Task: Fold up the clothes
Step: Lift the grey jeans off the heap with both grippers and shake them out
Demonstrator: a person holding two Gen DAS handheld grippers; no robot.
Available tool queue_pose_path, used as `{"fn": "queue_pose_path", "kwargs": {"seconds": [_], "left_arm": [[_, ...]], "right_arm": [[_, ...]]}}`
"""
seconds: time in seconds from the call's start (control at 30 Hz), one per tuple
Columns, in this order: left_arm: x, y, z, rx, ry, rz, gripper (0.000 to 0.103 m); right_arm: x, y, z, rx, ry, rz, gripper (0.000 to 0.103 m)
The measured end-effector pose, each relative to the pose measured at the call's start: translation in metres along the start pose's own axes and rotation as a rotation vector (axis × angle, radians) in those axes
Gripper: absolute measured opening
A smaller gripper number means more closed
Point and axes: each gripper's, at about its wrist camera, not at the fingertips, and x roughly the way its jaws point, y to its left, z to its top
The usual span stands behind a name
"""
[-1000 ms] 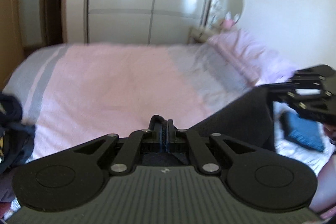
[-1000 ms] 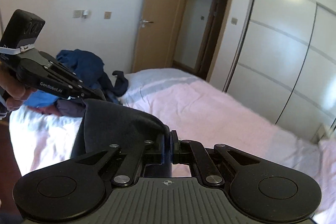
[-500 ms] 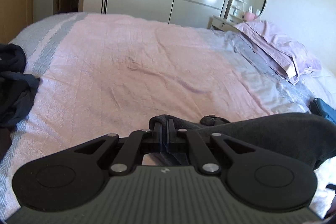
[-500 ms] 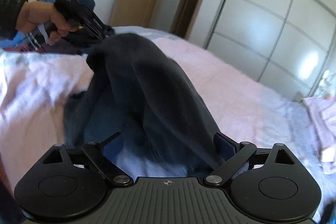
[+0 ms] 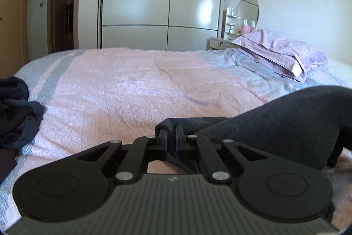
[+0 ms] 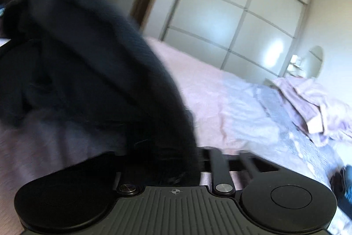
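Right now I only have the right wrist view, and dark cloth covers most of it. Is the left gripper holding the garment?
Observer: Yes. The left gripper is shut on a small fold of the dark garment.
Operator: Where does the cloth run from there?
Observer: It rises to that gripper's right, above the pink bedspread.
Operator: Anything on its other side?
Observer: A pile of dark clothes lies at the bed's left edge, apart from the held garment.
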Motion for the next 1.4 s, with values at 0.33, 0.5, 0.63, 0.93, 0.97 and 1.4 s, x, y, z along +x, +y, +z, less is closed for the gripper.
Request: {"fn": "queue_pose_path", "kwargs": {"seconds": [0.33,0.5,0.63,0.93,0.97,1.4], "left_arm": [[-0.056,-0.01,-0.015,0.042,-0.058,0.08,0.092],[-0.088,-0.04,-0.022,0.116,-0.085,0.084,0.093],[-0.088,-0.099,-0.045,0.288,-0.034,0.083,0.095],[-0.013,-0.124,-0.047,0.209,-0.017,0.193,0.08],[-0.007,-0.118,-0.04,0.178,-0.019,0.2,0.057],[-0.158,-0.15,0.118,0.42,-0.288,0.343,0.009]], "right_arm": [[-0.013,-0.049,0.015,0.081,-0.002,0.019,0.004],[-0.027,-0.068,0.029,0.071,-0.004,0.027,0.004],[-0.046,-0.077,0.036,0.077,0.002,0.028,0.004],[-0.07,-0.069,0.051,0.042,0.021,0.042,0.004],[-0.063,-0.06,0.051,0.029,0.023,0.042,0.004],[-0.144,-0.025,0.119,-0.176,-0.201,-0.03,0.002]]}}
